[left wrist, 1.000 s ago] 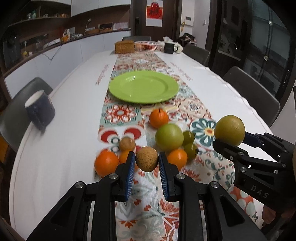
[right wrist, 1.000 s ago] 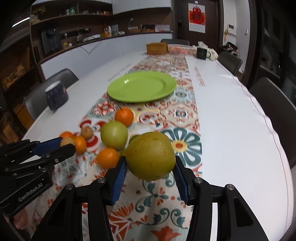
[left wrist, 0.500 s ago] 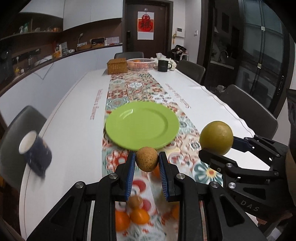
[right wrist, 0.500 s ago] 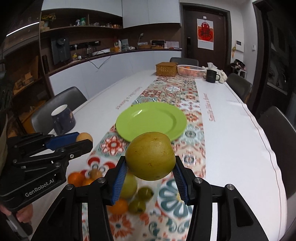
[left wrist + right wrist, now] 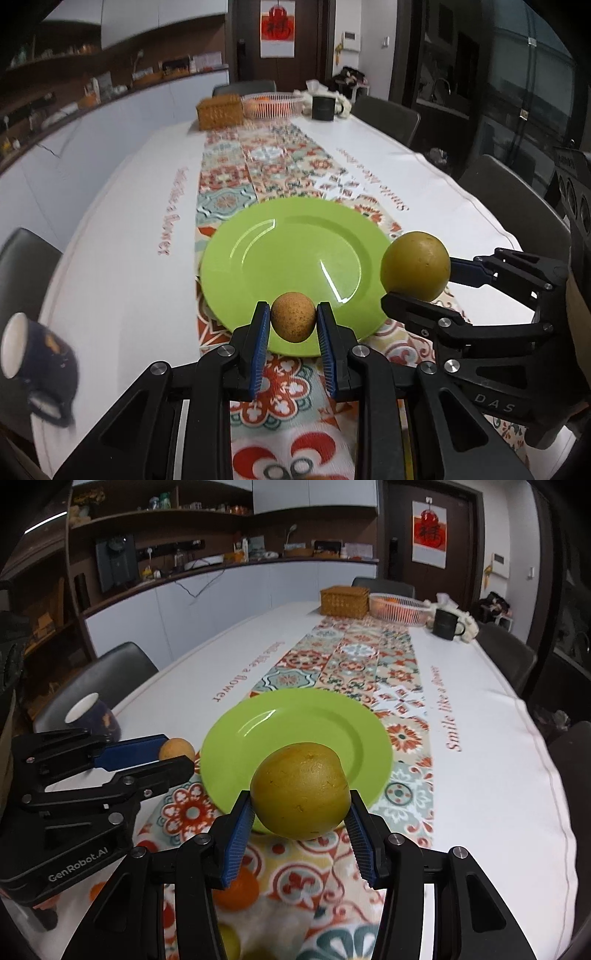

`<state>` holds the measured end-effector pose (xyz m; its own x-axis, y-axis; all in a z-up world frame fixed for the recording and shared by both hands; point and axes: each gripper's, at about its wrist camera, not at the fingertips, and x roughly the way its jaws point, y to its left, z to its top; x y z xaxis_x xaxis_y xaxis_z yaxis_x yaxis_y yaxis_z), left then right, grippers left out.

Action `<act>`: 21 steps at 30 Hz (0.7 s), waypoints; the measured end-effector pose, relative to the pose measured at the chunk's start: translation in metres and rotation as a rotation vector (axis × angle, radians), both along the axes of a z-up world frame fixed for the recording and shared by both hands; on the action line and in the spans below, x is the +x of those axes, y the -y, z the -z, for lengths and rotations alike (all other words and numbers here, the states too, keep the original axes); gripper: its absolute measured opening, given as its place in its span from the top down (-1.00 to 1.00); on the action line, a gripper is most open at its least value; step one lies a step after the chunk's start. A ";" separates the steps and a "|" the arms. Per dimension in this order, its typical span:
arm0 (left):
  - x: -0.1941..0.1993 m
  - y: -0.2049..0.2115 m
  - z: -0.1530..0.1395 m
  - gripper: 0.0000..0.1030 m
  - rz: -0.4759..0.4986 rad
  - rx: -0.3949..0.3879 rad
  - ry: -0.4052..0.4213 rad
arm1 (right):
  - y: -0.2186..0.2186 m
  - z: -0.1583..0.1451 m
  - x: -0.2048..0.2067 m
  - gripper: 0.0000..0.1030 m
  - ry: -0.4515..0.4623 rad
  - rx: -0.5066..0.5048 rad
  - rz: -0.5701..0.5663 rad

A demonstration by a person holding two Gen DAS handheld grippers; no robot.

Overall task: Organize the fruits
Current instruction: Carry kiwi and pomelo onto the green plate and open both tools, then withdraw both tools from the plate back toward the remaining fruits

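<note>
My left gripper (image 5: 293,325) is shut on a small brown speckled fruit (image 5: 293,316) and holds it over the near rim of the empty green plate (image 5: 295,243). My right gripper (image 5: 300,810) is shut on a large yellow-green fruit (image 5: 300,795), held above the plate's (image 5: 314,720) near edge. The right gripper shows in the left wrist view (image 5: 417,288) at the plate's right side with its fruit (image 5: 415,266). The left gripper shows in the right wrist view (image 5: 177,755) to the plate's left with the brown fruit (image 5: 176,748). An orange (image 5: 238,890) and other fruits lie blurred below the right gripper.
A dark blue mug (image 5: 37,365) stands on the white table at the left. A wicker box (image 5: 220,110), a white basket (image 5: 272,105) and a black mug (image 5: 323,107) stand at the far end. Chairs (image 5: 517,206) line both sides.
Both grippers have moved forward from the fruit pile to the green plate, each still holding its fruit. The loose fruits have dropped below and behind them.
</note>
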<state>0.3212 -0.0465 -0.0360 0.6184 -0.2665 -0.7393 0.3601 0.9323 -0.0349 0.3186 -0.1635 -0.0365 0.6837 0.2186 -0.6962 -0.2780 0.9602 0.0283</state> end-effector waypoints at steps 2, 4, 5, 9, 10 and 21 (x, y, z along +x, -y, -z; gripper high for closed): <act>0.011 0.002 0.009 0.49 0.004 0.005 -0.027 | -0.001 0.008 0.012 0.02 -0.024 -0.008 -0.002; 0.018 0.004 0.018 0.49 0.009 0.015 -0.050 | -0.001 0.017 0.021 0.02 -0.048 -0.015 -0.005; 0.022 0.006 0.022 0.49 0.010 0.021 -0.059 | -0.001 0.020 0.024 0.02 -0.055 -0.018 -0.005; 0.032 0.009 0.034 0.49 0.005 0.041 -0.087 | 0.001 0.031 0.036 0.02 -0.086 -0.024 0.000; 0.033 0.009 0.036 0.49 0.003 0.050 -0.090 | 0.001 0.034 0.037 0.02 -0.091 -0.023 -0.002; 0.000 -0.005 0.008 0.11 -0.061 0.059 -0.018 | 0.012 0.006 0.011 -0.26 0.005 -0.026 0.061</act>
<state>0.3214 -0.0416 -0.0440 0.6188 -0.1846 -0.7636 0.3024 0.9531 0.0146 0.3296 -0.1758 -0.0425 0.6987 0.1580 -0.6977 -0.2187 0.9758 0.0020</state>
